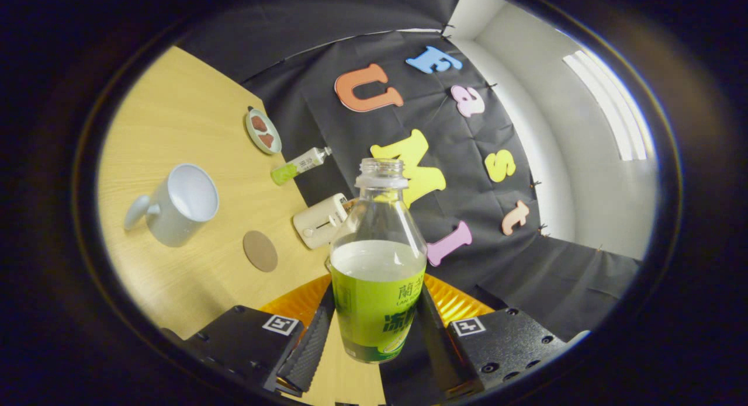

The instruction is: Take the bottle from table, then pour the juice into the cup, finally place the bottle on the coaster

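- Booth: pale wooden table (pixel 175 131), black cloth wall behind.
- My gripper (pixel 374 330) is clamped on the bottle (pixel 378 260), both fingers pressing its labelled lower body; bottle lifted, cap off.
- Bottle roughly half full: I judge moderate weight, thin plastic that yields, slick label. Low hold suits; squeezing harder risks a spill.
- Cup (pixel 175 204) well left of the bottle; coaster (pixel 260 250) between them.

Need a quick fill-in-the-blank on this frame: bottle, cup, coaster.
1. The gripper has its jaws shut on the ____.
2. The bottle has no ____ on its neck.
3. The round brown coaster lies between the toaster and the white ____.

Missing: bottle; cap; cup
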